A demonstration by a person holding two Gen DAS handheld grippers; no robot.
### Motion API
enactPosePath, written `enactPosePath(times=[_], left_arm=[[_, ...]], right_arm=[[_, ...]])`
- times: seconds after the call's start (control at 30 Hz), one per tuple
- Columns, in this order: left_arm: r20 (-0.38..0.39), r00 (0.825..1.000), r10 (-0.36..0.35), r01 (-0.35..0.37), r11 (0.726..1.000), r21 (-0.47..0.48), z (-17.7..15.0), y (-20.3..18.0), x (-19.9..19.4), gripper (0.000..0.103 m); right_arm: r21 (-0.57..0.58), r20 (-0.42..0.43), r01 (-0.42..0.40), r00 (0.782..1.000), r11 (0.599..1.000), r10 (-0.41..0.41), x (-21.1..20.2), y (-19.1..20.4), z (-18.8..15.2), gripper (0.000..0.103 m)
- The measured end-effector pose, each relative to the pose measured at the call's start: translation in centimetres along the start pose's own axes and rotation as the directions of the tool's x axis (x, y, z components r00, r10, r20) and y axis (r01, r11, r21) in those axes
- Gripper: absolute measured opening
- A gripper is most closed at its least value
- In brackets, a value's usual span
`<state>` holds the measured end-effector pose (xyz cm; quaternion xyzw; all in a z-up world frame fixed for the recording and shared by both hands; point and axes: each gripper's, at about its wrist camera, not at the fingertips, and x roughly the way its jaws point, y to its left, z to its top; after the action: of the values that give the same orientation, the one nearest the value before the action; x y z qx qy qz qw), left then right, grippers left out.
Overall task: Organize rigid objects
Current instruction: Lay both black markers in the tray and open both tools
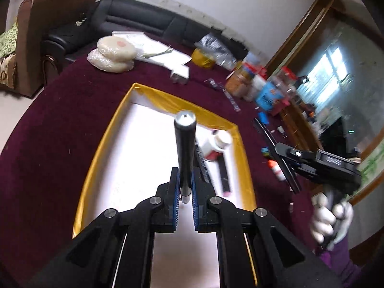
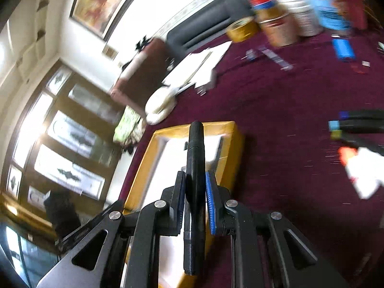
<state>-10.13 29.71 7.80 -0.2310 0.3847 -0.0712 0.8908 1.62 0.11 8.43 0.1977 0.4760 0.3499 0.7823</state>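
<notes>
From the left wrist view, the left gripper [image 1: 184,187] sits low in the centre of the frame, its blue pads closed snugly on a dark cylinder with a silver tip [image 1: 183,148] that points up and away; it looks like a small torch or a pen, though I cannot say which; below it lies the yellow-rimmed tray [image 1: 120,117] with its white floor, filling the middle of the frame; already in the tray, toward its right side, are a white bottle [image 1: 217,145] lying on its side and a dark flat strip [image 1: 225,175] beside it; at the right edge a white-gloved hand [image 1: 332,220] carries the right gripper [image 1: 288,165], which has hold of a long thin dark rod, out over the maroon tablecloth [image 1: 72,110]; a clutter of jars and boxes [image 1: 259,88] stands blurred at the upper right.

From the right wrist view, the right gripper [image 2: 195,192] is likewise shut tight, its pads pressing a black pen-like stick [image 2: 195,168] that runs up the centre of the frame; the tray [image 2: 230,148] lies ahead, just left of centre, still a little way off; the whole frame is smeared, so this hand seems to be moving.

I judge both hands to be mid-carry, each bringing one piece to the tray; the left one looks ready to lower and let go, ideally laying its cylinder flat on the bare white floor, clear of the bottle; the right one must first come over the rim.
</notes>
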Motion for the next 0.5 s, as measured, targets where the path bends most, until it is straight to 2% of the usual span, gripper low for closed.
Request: enactPosePath(times=[0.1, 0.23, 0.33, 0.5], left_arm=[[-0.062, 0.997, 0.044, -0.043, 0.999, 0.016, 1.6, 1.0, 2.4, 0.006], [-0.129, 0.990, 0.065, -0.064, 0.998, 0.011, 2.8, 2.1, 5.6, 0.007], [-0.154, 0.986, 0.068, -0.070, 0.997, -0.011, 4.2, 2.8, 7.4, 0.007], [-0.197, 0.974, 0.112, -0.121, 0.992, -0.037, 4.7, 4.4, 9.9, 0.007]], right_arm=[[-0.039, -0.051, -0.013, 0.999, 0.999, 0.011, 3.4, 2.6, -0.2, 0.015], [-0.055, -0.111, -0.006, 0.994, 0.998, 0.000, 8.0, 5.0, -0.1, 0.015], [-0.065, -0.133, 0.036, 0.990, 0.997, -0.044, 10.9, 5.9, 0.2, 0.015], [-0.085, -0.150, 0.101, 0.982, 0.991, -0.113, 14.2, 6.3, 0.5, 0.015]])
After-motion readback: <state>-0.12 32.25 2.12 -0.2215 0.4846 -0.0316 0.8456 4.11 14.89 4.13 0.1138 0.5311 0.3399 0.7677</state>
